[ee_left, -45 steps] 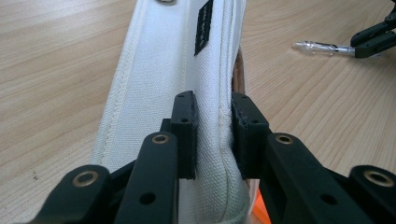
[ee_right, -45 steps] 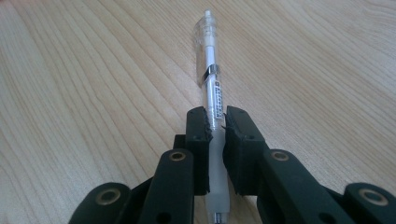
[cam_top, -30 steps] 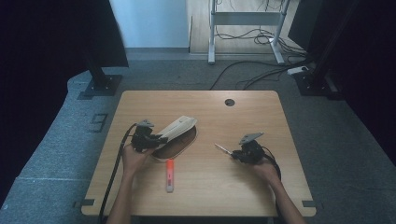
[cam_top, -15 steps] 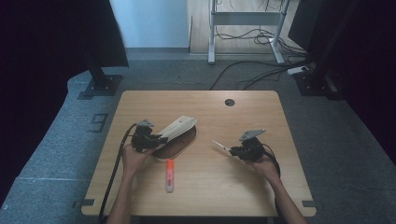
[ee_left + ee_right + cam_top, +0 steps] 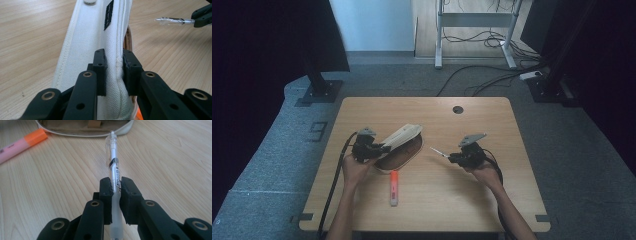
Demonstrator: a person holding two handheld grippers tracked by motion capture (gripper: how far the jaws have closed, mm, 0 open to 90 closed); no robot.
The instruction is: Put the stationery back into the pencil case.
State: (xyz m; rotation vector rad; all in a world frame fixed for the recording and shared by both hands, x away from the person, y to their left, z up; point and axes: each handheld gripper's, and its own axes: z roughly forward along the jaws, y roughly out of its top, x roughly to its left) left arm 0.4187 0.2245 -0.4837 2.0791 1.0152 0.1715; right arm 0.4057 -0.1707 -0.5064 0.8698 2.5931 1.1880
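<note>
A white fabric pencil case (image 5: 399, 141) with a brown inside lies open at the table's left middle. Its lid flap (image 5: 97, 42) is lifted, and my left gripper (image 5: 371, 148) (image 5: 113, 72) is shut on the flap's edge. A clear pen (image 5: 114, 165) (image 5: 438, 151) is held in my right gripper (image 5: 457, 158) (image 5: 115, 192), which is shut on its barrel. The pen's tip points toward the case opening (image 5: 85, 126) and hangs just above the table. The pen (image 5: 172, 21) also appears at the top right of the left gripper view.
An orange and pink highlighter (image 5: 394, 187) (image 5: 21, 143) lies on the wooden table (image 5: 492, 200) in front of the case. A round cable hole (image 5: 457, 109) sits near the far edge. Cables trail from both grippers toward the near edge.
My right gripper with the pen has shifted slightly left, toward the pencil case. The left gripper still holds the flap up in the same place.
</note>
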